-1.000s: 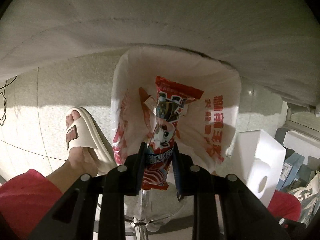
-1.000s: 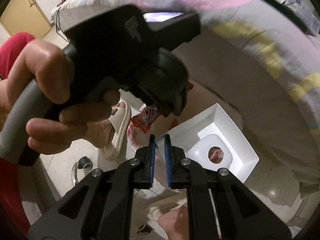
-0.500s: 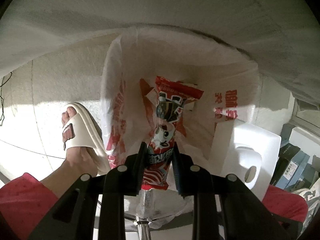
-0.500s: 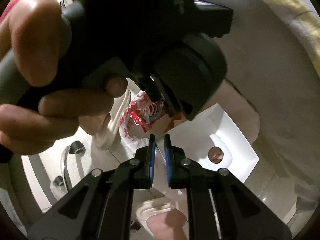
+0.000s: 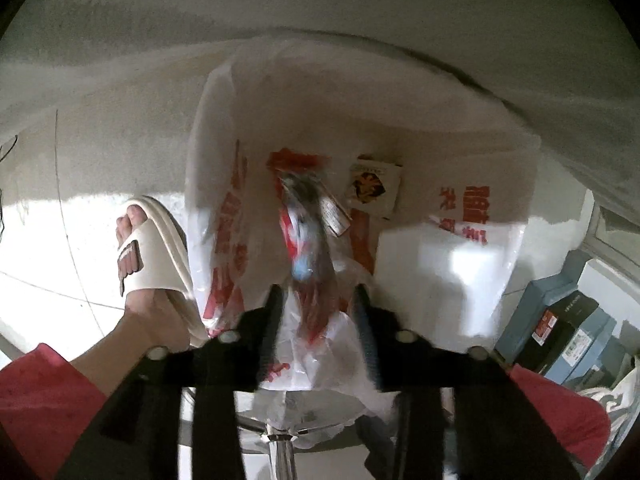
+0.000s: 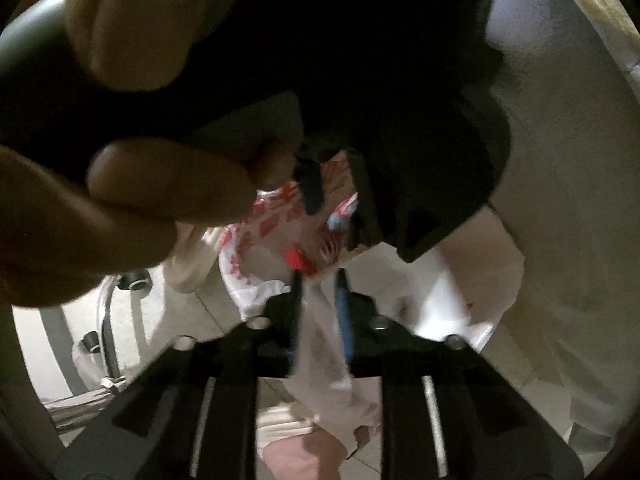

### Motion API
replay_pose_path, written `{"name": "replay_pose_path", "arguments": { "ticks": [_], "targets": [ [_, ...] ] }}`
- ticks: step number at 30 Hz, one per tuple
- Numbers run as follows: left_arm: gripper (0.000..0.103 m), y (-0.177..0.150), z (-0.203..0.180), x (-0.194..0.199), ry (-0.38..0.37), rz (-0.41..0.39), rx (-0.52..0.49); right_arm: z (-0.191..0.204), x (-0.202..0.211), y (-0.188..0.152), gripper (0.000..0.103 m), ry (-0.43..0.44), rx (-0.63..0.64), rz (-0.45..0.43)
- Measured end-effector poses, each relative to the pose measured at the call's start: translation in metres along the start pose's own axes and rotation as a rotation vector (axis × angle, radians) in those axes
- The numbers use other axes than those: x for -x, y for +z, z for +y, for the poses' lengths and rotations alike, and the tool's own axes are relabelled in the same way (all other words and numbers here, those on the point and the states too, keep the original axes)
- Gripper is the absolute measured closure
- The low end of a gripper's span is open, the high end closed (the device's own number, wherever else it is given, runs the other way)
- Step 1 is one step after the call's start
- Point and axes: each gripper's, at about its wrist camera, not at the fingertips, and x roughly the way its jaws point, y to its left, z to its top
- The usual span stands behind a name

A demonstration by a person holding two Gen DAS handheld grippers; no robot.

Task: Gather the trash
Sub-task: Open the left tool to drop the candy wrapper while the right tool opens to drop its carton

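Observation:
My left gripper is open, its jaws spread over the mouth of a white plastic bag with red print. A red snack wrapper hangs blurred between and beyond the jaws, apart from both, inside the bag. A small white packet lies deeper in the bag. My right gripper is shut on the bag's rim, thin plastic between its blue pads. In the right wrist view the left gripper's body and the hand holding it fill the top, with the wrapper below.
A white foam box shows through the bag's right side. A foot in a cream slipper stands left of the bag on the tiled floor. Stacked boxes sit at the right. A white cloth hangs above. A chair base stands at the left.
My left gripper opened and let go of the red wrapper, which is dropping into the bag. Both grippers moved closer to the bag, and the right view darkened.

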Motion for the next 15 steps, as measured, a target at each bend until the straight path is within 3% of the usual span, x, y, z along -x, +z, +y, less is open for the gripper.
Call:
{"name": "replay_pose_path", "arguments": {
  "ticks": [1, 3, 8, 15],
  "targets": [
    [0.055, 0.000, 0.001, 0.000, -0.023, 0.002, 0.003, 0.000, 0.000, 0.000, 0.070, -0.001, 0.000, -0.003],
    [0.052, 0.001, 0.002, 0.000, -0.017, 0.002, 0.010, -0.001, 0.002, 0.000, 0.069, -0.003, -0.002, -0.013],
    [0.051, 0.002, 0.004, -0.001, -0.008, 0.010, 0.014, -0.005, 0.006, 0.002, 0.062, 0.013, -0.025, -0.020],
    [0.041, -0.003, 0.004, -0.002, 0.071, 0.009, -0.016, 0.001, 0.015, 0.005, 0.052, 0.043, -0.015, -0.034]
  ]
}}
